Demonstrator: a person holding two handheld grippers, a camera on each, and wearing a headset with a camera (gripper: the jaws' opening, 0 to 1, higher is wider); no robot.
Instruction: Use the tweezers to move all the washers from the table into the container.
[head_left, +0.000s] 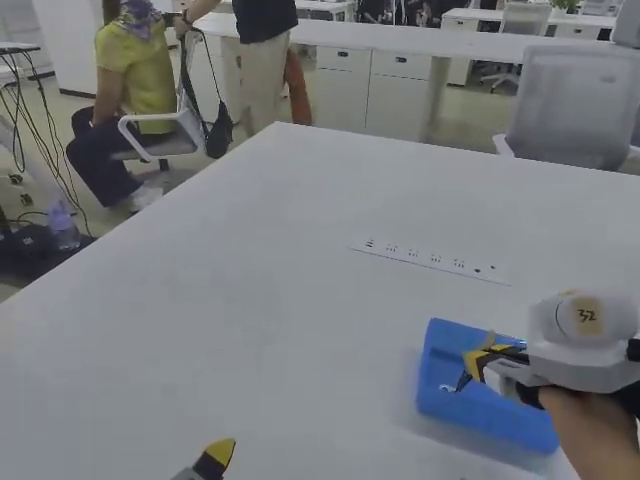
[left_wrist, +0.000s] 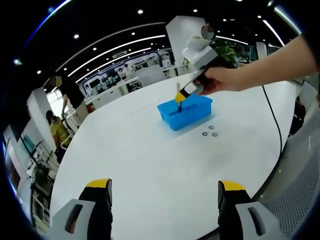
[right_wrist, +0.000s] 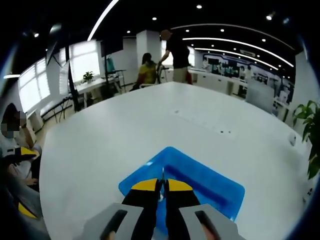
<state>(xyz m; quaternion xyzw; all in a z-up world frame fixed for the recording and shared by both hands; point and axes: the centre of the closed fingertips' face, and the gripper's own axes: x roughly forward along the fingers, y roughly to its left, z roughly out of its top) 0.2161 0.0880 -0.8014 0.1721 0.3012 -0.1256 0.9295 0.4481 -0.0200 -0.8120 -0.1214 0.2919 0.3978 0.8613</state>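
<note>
My right gripper (right_wrist: 162, 184): jaws drawn narrow, clamping the thin metal tweezers (right_wrist: 163, 174) between their yellow tips, as seen along my own jaws in the right gripper view. The tweezers point down into the blue container (right_wrist: 212, 187), which lies directly under and ahead of the jaws; whether a washer sits between their tips cannot be told. In the left gripper view the same right gripper (left_wrist: 179, 96), gripped by my hand (left_wrist: 216, 80), stands tilted over the container (left_wrist: 192, 114), with the tweezers reaching inside it. My left gripper (left_wrist: 165, 184): jaws wide apart, holding nothing, hovering above bare white counter (left_wrist: 150, 160), well apart from the container. Three washers (left_wrist: 210, 132) lie close together on the counter just beside the container, apart from its wall. Head view: the right gripper (head_left: 482, 362) is over the container (head_left: 480, 408) at lower right, with my hand (head_left: 600, 430) behind it; a yellow tip of the left gripper (head_left: 215, 458) shows at the bottom edge. Beyond, a socket strip (head_left: 430, 260) is set in the counter (head_left: 250, 300), a grey chair (head_left: 575, 100) stands at its far side, and a seated person (head_left: 135, 80) and a standing person (head_left: 262, 50) occupy the background.
</note>
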